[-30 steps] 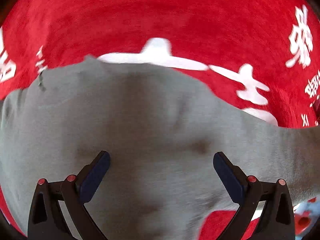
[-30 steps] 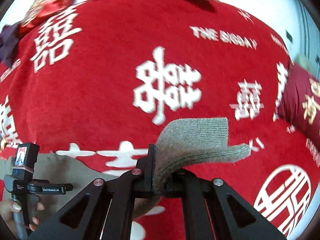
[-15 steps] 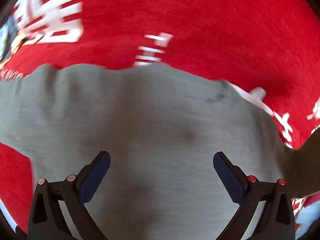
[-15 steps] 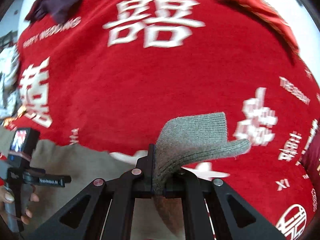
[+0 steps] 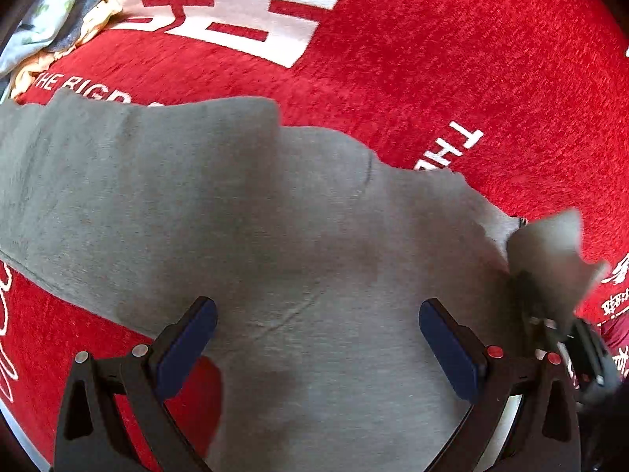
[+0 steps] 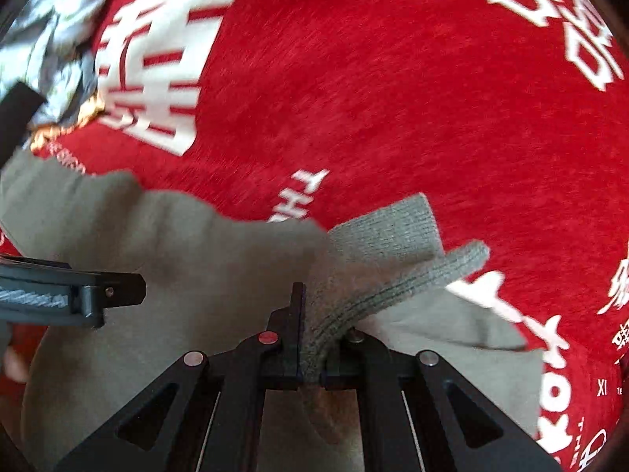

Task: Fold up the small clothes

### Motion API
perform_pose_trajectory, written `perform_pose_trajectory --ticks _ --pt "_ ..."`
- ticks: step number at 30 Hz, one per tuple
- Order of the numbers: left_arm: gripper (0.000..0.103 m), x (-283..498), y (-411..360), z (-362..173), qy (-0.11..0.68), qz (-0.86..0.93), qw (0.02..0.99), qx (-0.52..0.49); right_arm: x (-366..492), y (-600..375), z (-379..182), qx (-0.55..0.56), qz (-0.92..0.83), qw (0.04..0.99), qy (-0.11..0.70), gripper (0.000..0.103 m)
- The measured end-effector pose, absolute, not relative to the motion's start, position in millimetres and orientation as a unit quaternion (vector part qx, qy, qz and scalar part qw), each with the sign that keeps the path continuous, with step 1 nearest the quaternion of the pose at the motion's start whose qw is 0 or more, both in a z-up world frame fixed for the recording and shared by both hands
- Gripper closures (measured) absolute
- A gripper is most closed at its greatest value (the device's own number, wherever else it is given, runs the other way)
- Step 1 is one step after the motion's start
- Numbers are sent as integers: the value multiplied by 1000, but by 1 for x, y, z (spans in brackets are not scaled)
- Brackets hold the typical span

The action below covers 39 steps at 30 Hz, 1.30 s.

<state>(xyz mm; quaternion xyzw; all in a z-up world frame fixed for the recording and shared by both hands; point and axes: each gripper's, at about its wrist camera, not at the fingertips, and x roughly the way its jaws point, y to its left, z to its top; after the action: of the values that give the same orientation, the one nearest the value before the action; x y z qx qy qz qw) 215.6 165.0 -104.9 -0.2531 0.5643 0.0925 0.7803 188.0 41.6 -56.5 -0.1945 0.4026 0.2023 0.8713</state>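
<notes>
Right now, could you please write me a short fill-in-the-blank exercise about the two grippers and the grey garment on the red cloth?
1. The right gripper is shut on the ribbed ____ of the grey knit garment.
2. The left gripper hovers over the garment with its jaws ____.
3. The garment lies on a ____ plush cloth printed with white characters.
4. A crumpled pale fabric pile sits at the cloth's far ____ corner.

Missing words: cuff; open; red; left
</notes>
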Motion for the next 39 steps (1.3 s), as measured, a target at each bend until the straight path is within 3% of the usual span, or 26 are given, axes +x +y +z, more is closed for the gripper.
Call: perform_pose_trajectory --ticks 9,11,13,14,15,23,30,39 --pt "0 203 155 -103 551 81 787 -265 195 66 -66 -168 219 862 425 98" --pt "0 200 156 -102 551 83 787 -266 195 68 -71 -161 234 853 439 92" --pt "0 200 157 -100 552 85 786 -264 195 71 -74 -149 252 844 449 62" --pt "0 200 157 -100 553 87 785 -263 193 71 -73 -140 259 845 447 30" --pt "0 200 158 -98 551 89 786 -264 190 68 -70 -134 265 846 444 19" --pt "0 205 154 -64 531 97 804 -251 181 -25 -26 -53 265 869 415 17" --pt "0 252 83 -48 538 41 819 -198 209 -129 -54 0 139 874 466 17" --pt "0 281 19 -109 591 35 797 -116 201 -157 -89 -37 131 865 482 17"
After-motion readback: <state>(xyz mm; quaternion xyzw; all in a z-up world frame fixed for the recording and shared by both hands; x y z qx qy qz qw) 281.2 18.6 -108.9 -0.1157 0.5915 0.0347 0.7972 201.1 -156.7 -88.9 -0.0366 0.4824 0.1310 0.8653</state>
